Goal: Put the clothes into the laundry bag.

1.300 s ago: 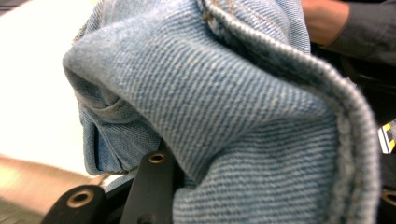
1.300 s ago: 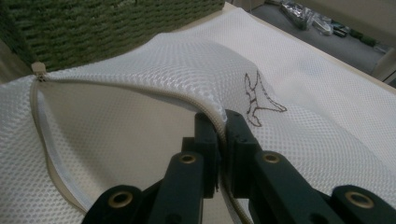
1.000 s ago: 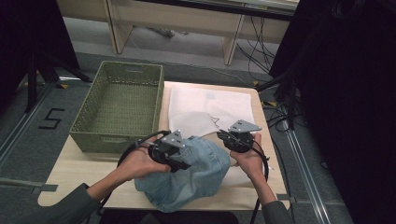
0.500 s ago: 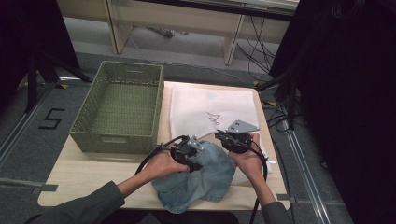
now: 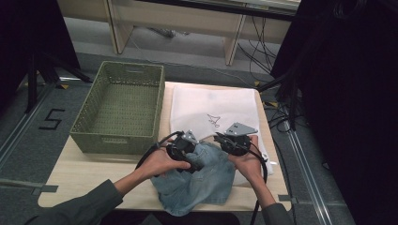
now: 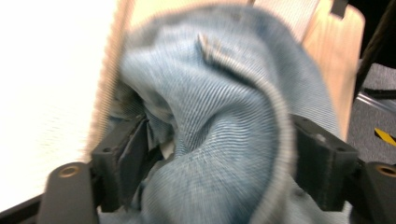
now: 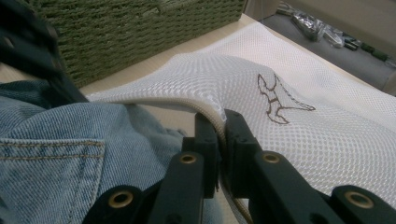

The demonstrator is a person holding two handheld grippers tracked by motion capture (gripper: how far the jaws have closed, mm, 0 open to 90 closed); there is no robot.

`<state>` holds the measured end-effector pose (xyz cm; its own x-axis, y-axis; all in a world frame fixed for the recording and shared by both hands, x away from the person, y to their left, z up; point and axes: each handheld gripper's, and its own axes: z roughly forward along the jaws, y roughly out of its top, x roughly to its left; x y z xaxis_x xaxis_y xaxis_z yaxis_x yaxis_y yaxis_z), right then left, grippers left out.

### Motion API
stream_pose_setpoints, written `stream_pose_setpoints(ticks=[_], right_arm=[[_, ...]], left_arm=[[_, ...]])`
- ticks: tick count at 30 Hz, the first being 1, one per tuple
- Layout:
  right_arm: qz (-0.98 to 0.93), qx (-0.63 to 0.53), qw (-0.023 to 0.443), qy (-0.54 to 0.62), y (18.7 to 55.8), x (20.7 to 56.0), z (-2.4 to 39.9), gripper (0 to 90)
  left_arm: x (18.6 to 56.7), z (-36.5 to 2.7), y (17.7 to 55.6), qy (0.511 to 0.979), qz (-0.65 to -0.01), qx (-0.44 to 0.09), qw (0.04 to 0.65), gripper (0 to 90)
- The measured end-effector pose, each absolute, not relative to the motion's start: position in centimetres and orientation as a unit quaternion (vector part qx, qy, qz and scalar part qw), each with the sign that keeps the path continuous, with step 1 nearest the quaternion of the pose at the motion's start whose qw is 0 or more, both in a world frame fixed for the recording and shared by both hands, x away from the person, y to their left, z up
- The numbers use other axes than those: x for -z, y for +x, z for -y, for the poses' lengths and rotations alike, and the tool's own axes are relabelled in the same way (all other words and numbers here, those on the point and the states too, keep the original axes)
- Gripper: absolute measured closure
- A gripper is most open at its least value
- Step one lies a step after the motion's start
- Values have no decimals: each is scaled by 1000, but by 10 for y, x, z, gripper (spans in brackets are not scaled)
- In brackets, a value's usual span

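On the worktop (image 5: 94, 180) lie three things: one green woven basket (image 5: 119, 110) at the far left, one white mesh bag (image 5: 213, 110) at the right with a small dark emblem (image 5: 213, 120) on it, and one piece of blue denim clothing (image 5: 197, 180) bunched at the near edge, overlapping the bag's near side. Two grippers work at the meeting of denim and bag. At the left, the left gripper (image 5: 187, 152) rests on the denim; its jaws have just been opening and now stand wide, with a fold of denim (image 6: 210, 140) bulging between them and the pads no longer pinching it. Just to its right, the right gripper (image 5: 231, 140) has its jaws closed tight on the mesh bag's hemmed edge (image 7: 212, 109), lifting that rim slightly off the worktop beside the denim.
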<state>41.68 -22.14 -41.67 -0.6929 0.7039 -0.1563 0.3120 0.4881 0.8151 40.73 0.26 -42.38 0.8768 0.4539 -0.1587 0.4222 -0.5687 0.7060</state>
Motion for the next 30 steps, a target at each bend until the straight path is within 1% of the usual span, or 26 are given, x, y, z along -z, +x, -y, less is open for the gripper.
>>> stream_pose_setpoints(ticks=[2, 3, 4, 6, 7, 9, 11, 13, 17, 20, 21, 22, 23, 26, 28, 30], right_arm=[[-829, -402, 247, 302, 417, 417, 221, 854], [-828, -402, 247, 302, 417, 417, 221, 853], [-828, -401, 244, 306, 417, 417, 220, 853], [-829, -401, 248, 301, 417, 417, 219, 853], [-828, -402, 248, 304, 416, 416, 218, 853], [-827, -403, 247, 304, 415, 415, 216, 853], [-830, -402, 250, 296, 415, 413, 215, 853], [-828, -404, 252, 294, 414, 409, 212, 853], [-825, -408, 261, 292, 414, 408, 209, 853], [-826, -407, 259, 291, 414, 407, 209, 853], [-827, -407, 259, 289, 413, 407, 208, 853], [-827, -407, 260, 289, 413, 407, 208, 852], [-829, -405, 254, 292, 413, 407, 208, 852], [-829, -404, 256, 291, 412, 408, 207, 850], [-832, -401, 250, 291, 412, 409, 207, 838], [-830, -402, 253, 291, 412, 408, 207, 789]], left_arm=[[412, -12, 408, 884, -239, -29, 401, 222], [412, -12, 408, 884, -239, -29, 401, 222], [402, -22, 412, 871, -256, -42, 417, 222], [396, -33, 421, 861, -266, -51, 431, 229], [396, -36, 424, 857, -274, -59, 433, 244], [398, -40, 430, 865, -266, -86, 416, 266], [399, -40, 432, 866, -266, -89, 413, 271], [404, -36, 437, 865, -269, -93, 413, 299], [414, -22, 441, 874, -253, -92, 405, 355], [419, -17, 442, 876, -247, -101, 401, 453], [425, -13, 445, 878, -245, -117, 394, 492], [429, -13, 446, 878, -243, -119, 395, 538], [431, -12, 448, 881, -229, -120, 396, 604], [435, -11, 448, 875, -232, -122, 407, 820], [430, -14, 448, 880, -213, -139, 401, 854], [428, -16, 448, 880, -213, -141, 400, 865]])
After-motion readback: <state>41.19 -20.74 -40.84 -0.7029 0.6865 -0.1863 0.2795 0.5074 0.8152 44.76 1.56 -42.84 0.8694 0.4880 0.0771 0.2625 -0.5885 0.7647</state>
